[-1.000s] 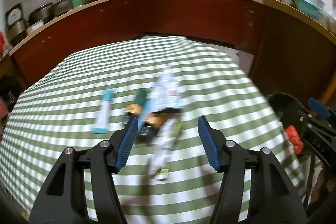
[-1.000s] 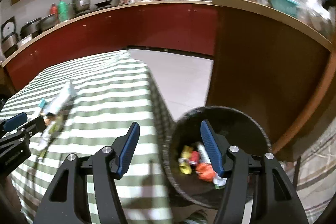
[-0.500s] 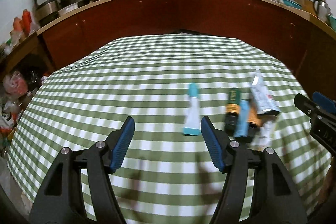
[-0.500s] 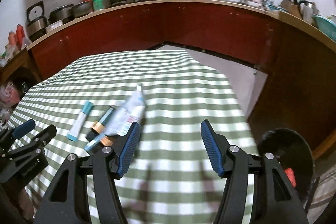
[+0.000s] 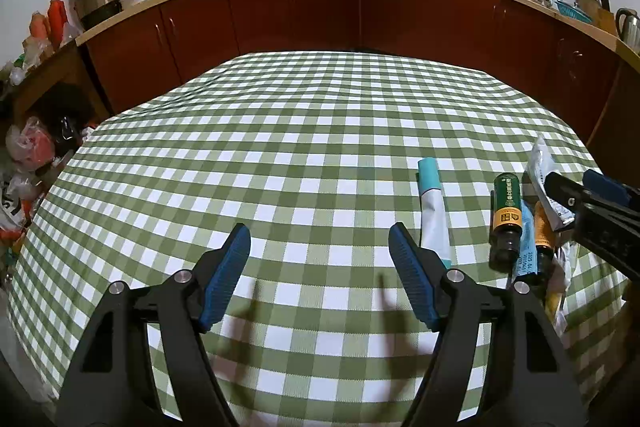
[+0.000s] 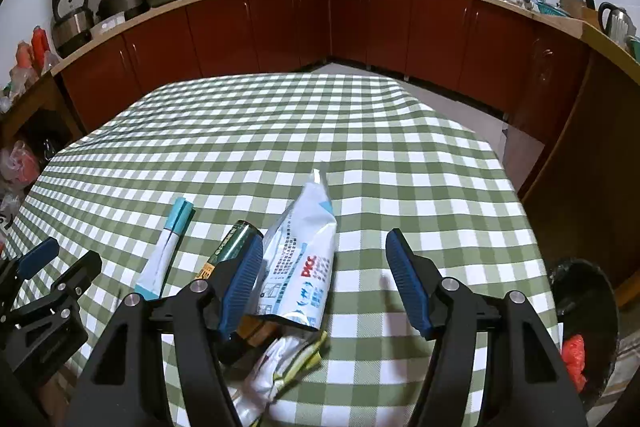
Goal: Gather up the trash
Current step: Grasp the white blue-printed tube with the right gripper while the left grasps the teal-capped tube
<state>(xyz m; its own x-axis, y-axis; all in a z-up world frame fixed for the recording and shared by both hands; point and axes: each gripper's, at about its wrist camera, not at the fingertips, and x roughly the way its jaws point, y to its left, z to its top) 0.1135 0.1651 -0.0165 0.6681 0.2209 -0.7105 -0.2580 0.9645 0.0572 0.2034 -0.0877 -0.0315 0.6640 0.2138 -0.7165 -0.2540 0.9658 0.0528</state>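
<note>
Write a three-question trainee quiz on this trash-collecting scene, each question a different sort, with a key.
1. True or false: the left gripper has a piece of trash between its fingers.
2. Multiple choice: the trash bin stands A) on the table, B) on the floor off the table's right edge, C) on the counter.
3. Fill in: the white tube beside the green bottle has a ____ cap.

Key: 1 false: both grippers are open and empty, and the right gripper hovers by the white pouch. 2 B. 3 teal.
</note>
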